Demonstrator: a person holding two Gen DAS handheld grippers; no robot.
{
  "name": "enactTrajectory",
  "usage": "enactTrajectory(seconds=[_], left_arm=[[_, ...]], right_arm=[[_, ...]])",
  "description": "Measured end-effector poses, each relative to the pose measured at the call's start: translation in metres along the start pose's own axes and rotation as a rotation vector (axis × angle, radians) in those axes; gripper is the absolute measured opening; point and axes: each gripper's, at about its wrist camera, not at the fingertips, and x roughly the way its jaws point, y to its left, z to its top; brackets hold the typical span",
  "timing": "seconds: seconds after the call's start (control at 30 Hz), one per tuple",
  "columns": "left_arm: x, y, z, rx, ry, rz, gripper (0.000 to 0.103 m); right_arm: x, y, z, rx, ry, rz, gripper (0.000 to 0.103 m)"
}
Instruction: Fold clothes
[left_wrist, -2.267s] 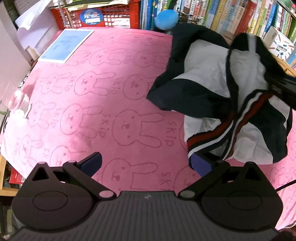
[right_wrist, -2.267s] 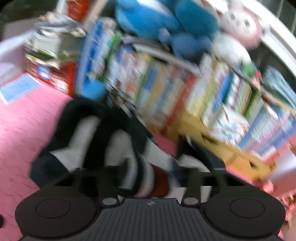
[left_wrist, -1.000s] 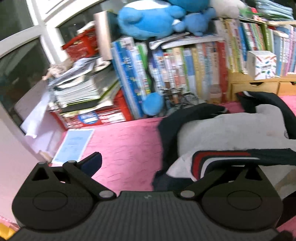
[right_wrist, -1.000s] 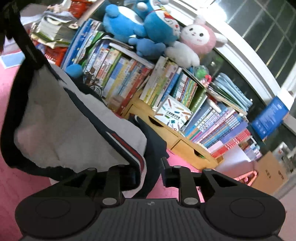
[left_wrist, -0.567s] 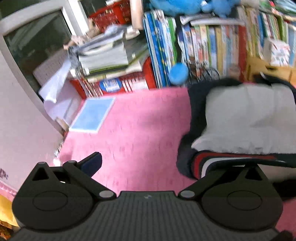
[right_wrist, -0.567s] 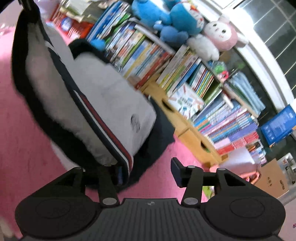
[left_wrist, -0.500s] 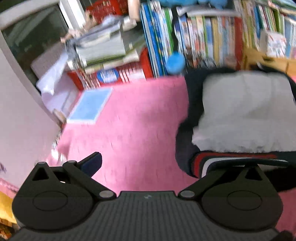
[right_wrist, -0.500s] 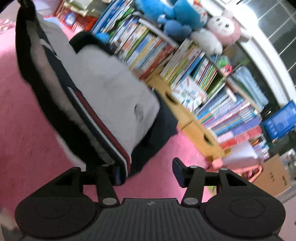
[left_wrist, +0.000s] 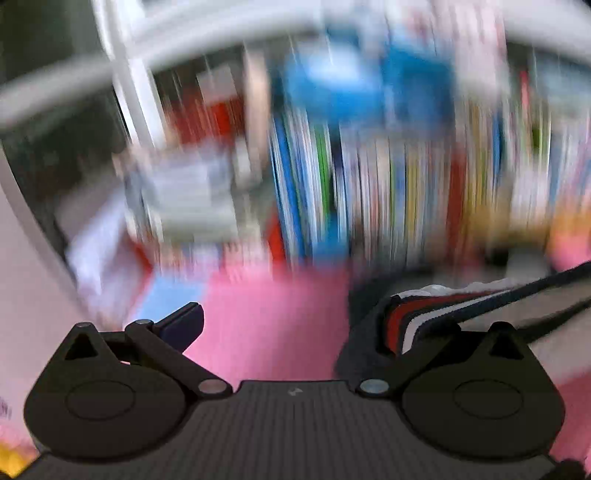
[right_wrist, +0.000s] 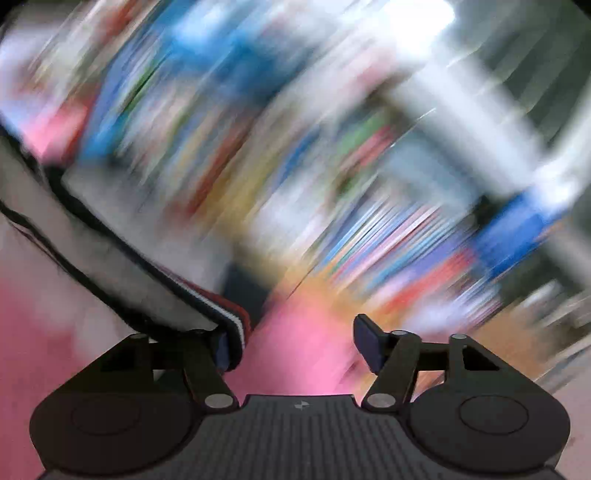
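Both grippers' fingers (left_wrist: 183, 325) (right_wrist: 369, 341) gape, striped garment hem (left_wrist: 413, 314) (right_wrist: 232, 328) draping each inner finger.

One garment (left_wrist: 436, 314), two grippers (left_wrist: 295, 325)

Jacket (left_wrist: 436, 314): ribbed knit hem, fleecy white lining (right_wrist: 122, 269). Grippers (left_wrist: 291, 328) (right_wrist: 295, 339): matt black plastic w/ metal pivot pins. Pink cover (left_wrist: 266, 317) looks soft cloth.

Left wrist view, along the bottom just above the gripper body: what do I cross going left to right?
Left finger pad → bare pink blanket → jacket's dark edge → its red, white and navy striped hem.
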Motion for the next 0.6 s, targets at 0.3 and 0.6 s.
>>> enactTrajectory(seconds=[0.3,0.6], left_arm=[[0.03,0.018,-0.097,0.095,0.319,-0.11,0.103],[0.051,0.019,-0.103,0.085,0.404,-0.145,0.103]], right_arm=[[-0.017,0.039,-0.076,0.0,0.338,0.256,0.08],[0.014,0.074,-0.104,-0.167,0.611,0.382,0.085]])
